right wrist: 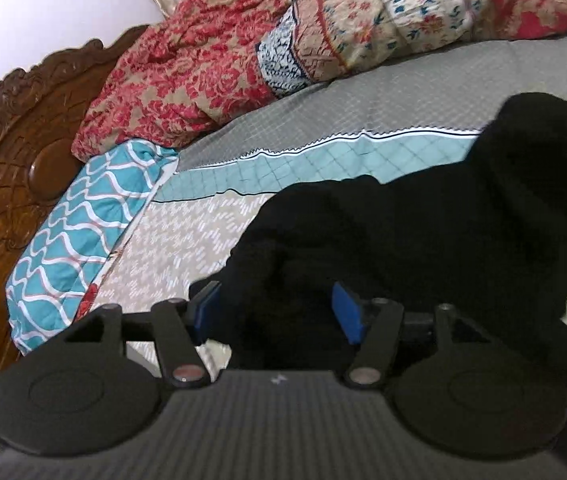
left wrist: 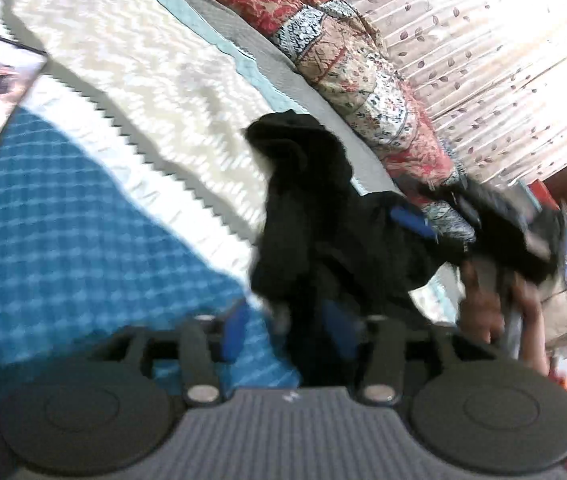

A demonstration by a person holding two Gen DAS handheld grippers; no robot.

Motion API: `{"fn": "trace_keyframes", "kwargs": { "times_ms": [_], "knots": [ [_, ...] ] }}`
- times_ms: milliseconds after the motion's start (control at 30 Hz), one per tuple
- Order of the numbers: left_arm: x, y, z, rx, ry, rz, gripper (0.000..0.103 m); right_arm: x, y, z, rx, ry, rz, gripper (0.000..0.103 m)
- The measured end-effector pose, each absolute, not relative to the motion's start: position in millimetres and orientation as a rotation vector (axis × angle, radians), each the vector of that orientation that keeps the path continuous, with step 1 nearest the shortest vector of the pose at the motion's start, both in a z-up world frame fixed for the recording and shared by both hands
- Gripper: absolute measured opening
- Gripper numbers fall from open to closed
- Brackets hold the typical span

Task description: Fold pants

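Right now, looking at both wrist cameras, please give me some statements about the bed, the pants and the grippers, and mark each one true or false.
1. The pants are black. True.
2. The pants lie neatly folded in a flat rectangle. False: they are bunched up and crumpled on the bed cover.
3. A teal and white patterned pillow lies near the carved wooden headboard. True.
4. The left gripper has red pads. False: the pads are blue.
5. The right gripper has black cloth between its spread fingers. True.
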State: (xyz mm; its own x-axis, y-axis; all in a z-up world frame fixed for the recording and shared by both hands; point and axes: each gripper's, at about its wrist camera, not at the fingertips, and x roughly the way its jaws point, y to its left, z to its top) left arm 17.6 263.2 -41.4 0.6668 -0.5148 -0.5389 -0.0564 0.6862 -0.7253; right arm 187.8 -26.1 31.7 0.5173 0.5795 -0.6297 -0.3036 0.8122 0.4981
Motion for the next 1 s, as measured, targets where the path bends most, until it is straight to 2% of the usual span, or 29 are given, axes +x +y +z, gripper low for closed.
{"fn": "trace_keyframes", "kwargs": {
  "times_ms": [133,200,267,300,333,400,533,700,767,833,1000],
  "knots": [
    [55,245,-55,-0.881,0.869,-0.356,0.064,159,-42,28,0.364,0.879,0.580,0.063],
    [70,234,-70,-0.919,0.904,-0.356,0.061,149,-44,21,0.381,0.897,0.591,0.063],
    [81,228,-83,-0.950,0.926,-0.341,0.024,144,-43,9,0.387,0.930,0.577,0.063],
    [82,228,-86,-0.969,0.936,-0.339,0.023,146,-40,2,0.392,0.960,0.566,0.062],
    [79,230,-84,-0.980,0.914,-0.327,0.016,148,-36,-5,0.395,0.996,0.560,0.061],
    [61,235,-64,-0.920,0.854,-0.309,0.015,147,-23,-21,0.383,1.071,0.580,0.052],
    [-2,253,-12,-0.746,0.703,-0.250,0.015,123,9,-27,0.278,1.110,0.756,0.054],
    [-31,262,-32,-0.750,0.872,-0.146,0.018,112,33,-27,0.165,1.094,0.822,0.054],
    [-38,269,-26,-0.791,0.854,-0.143,0.028,118,18,-20,0.206,1.085,0.809,0.054],
    [-38,276,-7,-0.756,0.768,-0.097,0.033,121,-7,-7,0.258,1.037,0.777,0.054],
    [14,285,32,-0.713,0.647,-0.123,0.031,136,-106,21,0.362,0.896,0.575,0.054]
  ]
}}
